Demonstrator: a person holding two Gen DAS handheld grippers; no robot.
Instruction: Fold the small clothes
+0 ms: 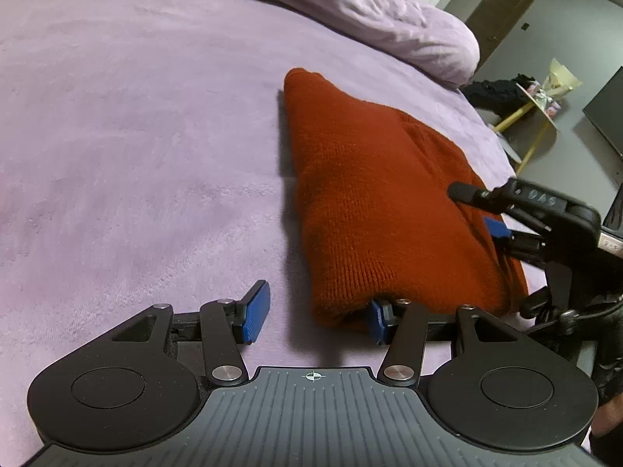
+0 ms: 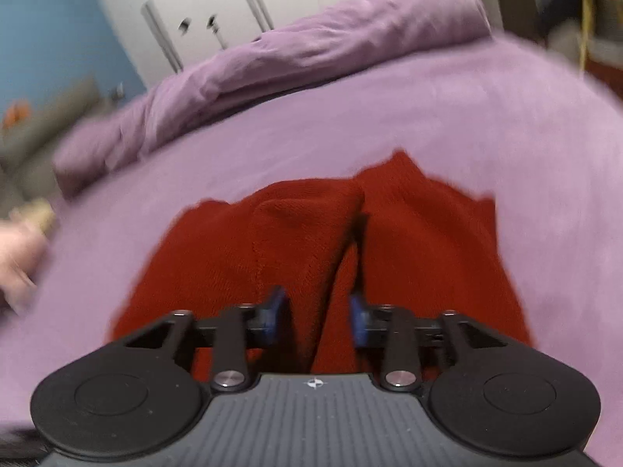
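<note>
A bed covered with a lilac fleece blanket (image 1: pixel 136 136) fills both views. A rumpled duvet (image 1: pixel 370 4) of the same colour lies along its far edge, with white wardrobe doors (image 2: pixel 218 11) behind it in the right wrist view. In the left wrist view a small side table with yellow legs (image 1: pixel 537 116) stands on the grey floor past the bed's corner.

The red knitted sweater (image 1: pixel 373 194) lies folded on the blanket, toward the right side of the bed as the left wrist view shows it.

The left gripper (image 1: pixel 317 317) sits low at the sweater's near corner. Its jaws are spread. The right finger's blue pad (image 1: pixel 378 321) touches the near edge of the knit; the left pad stands clear over bare blanket. Nothing is pinched.

The right gripper (image 2: pixel 317 317) hovers over the sweater, jaws parted, with a raised fold of knit in the gap. The right wrist view is blurred, and whether the pads touch that fold cannot be told. In the left wrist view this gripper (image 1: pixel 479 210) enters from the right, one black finger resting on top of the sweater.

A person's hand (image 2: pixel 17 257) shows, blurred, at the left edge of the right wrist view.
</note>
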